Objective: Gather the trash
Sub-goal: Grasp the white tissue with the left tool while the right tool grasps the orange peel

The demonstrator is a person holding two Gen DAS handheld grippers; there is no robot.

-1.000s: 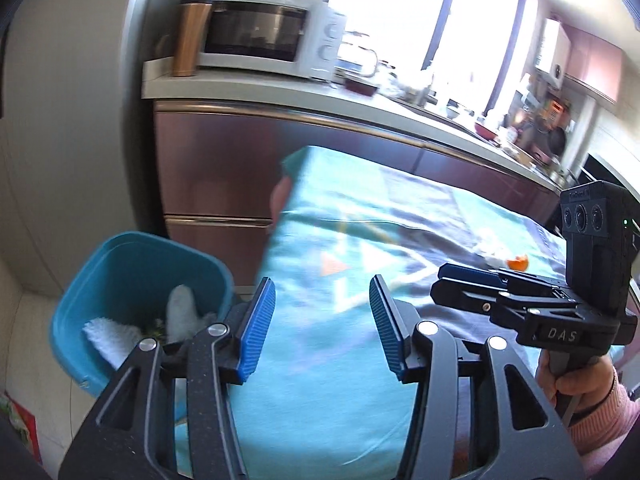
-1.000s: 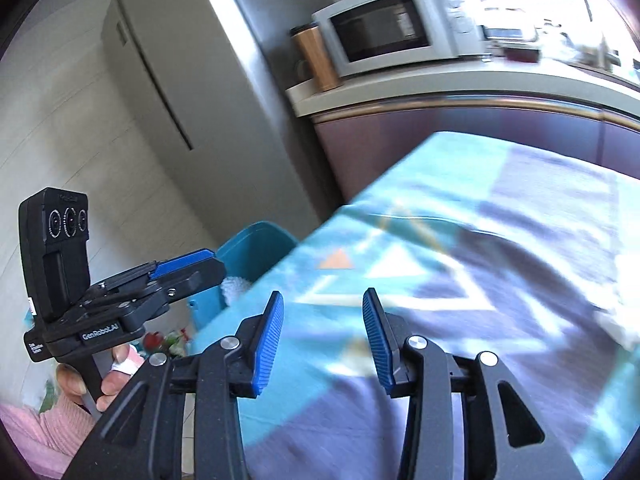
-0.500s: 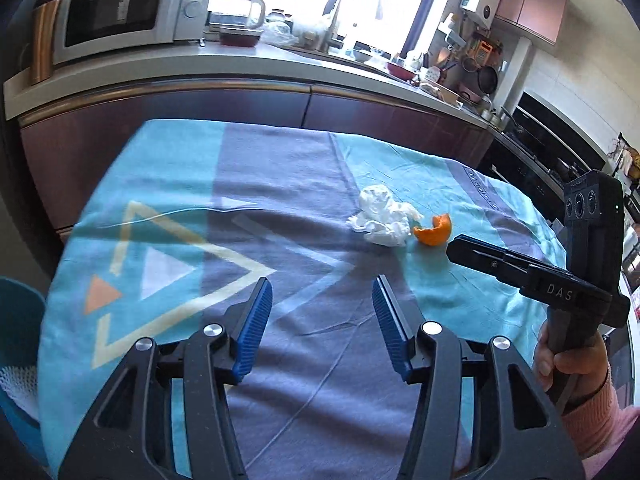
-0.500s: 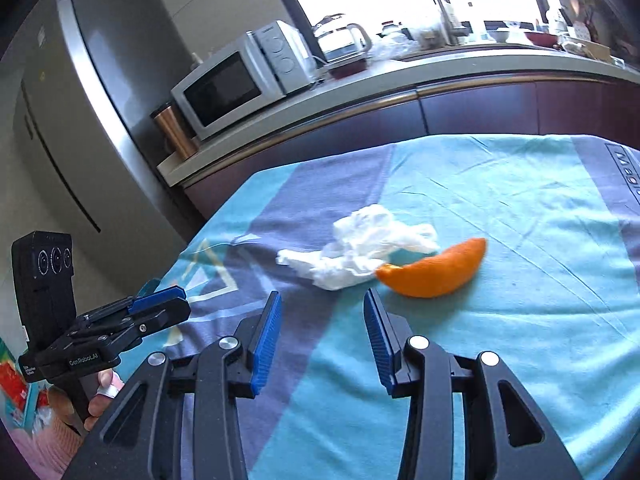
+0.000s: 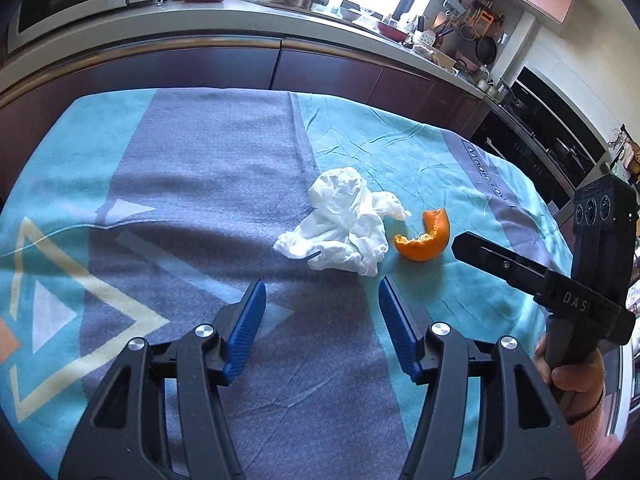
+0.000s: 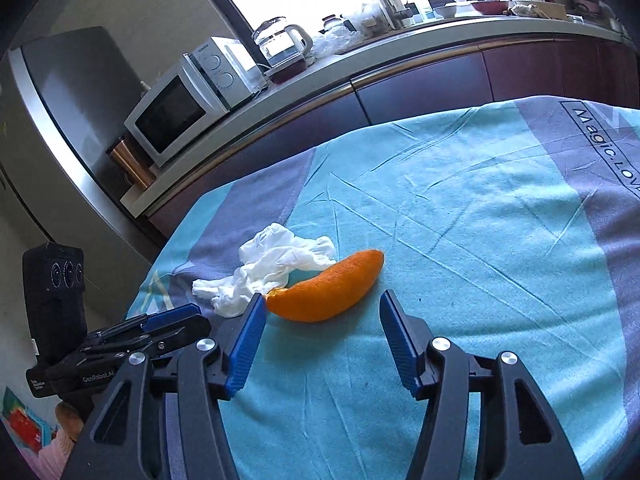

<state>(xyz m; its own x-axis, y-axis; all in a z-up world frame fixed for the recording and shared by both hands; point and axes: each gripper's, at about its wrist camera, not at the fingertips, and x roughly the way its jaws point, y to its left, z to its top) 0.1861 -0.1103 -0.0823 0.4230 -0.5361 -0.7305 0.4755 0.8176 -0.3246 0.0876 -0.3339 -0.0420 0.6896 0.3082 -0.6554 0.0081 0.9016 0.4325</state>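
A crumpled white tissue [image 5: 343, 222] and an orange peel [image 5: 423, 238] lie side by side on the teal and grey tablecloth [image 5: 200, 184]. My left gripper [image 5: 321, 298] is open and empty, just short of the tissue. My right gripper [image 6: 322, 312] is open and empty, its jaws on either side of the near edge of the orange peel [image 6: 326, 292], with the tissue [image 6: 268, 268] to its left. The right gripper also shows at the right of the left wrist view [image 5: 460, 244], and the left gripper at the lower left of the right wrist view [image 6: 192, 320].
A kitchen counter [image 6: 360, 60] with a microwave [image 6: 188, 100], a kettle [image 6: 284, 44] and dishes runs behind the table. A steel fridge [image 6: 60, 120] stands at the left. An oven [image 5: 532, 136] is at the right.
Both grippers swung from the blue bin at the table's left end toward the tissue and peel and came closer to them. Both stayed open.
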